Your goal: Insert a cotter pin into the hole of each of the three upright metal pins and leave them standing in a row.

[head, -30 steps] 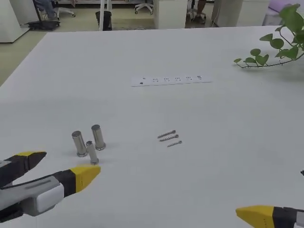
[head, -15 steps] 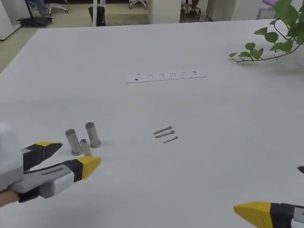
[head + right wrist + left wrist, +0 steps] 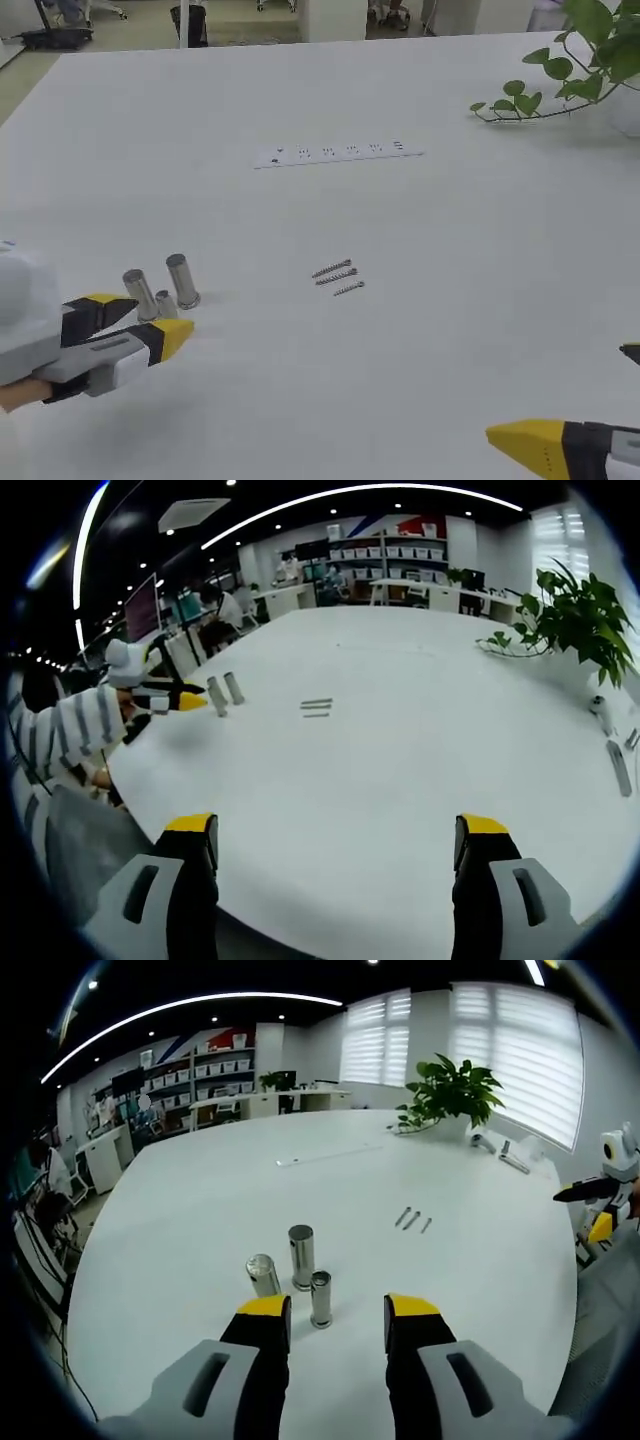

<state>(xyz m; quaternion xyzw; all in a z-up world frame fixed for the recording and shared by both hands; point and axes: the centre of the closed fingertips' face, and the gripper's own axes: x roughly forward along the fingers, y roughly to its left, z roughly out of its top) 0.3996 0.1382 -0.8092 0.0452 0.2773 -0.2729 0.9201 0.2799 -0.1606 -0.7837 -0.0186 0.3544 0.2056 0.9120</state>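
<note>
1. White workbench (image 3: 450,230) in an open office carries everything. A power strip (image 3: 338,153) lies across its far side and a leafy plant (image 3: 590,50) reaches in at the far right.
2. Three metal pins (image 3: 160,290) stand upright at the near left, bunched in a tight triangle, not a row.
3. Three cotter pins (image 3: 338,277) lie side by side near the middle, well apart from the metal pins, so no insertion looks done.
4. The left gripper (image 3: 338,1308) is released, jaws spread, with the shortest pin (image 3: 320,1298) just ahead between them. It is probably lining up to seize that pin and steady it.
5. The right gripper (image 3: 338,832) hangs wide open and empty near the front edge, well apart from the cotter pins. It seems kept free to fetch one.
</note>
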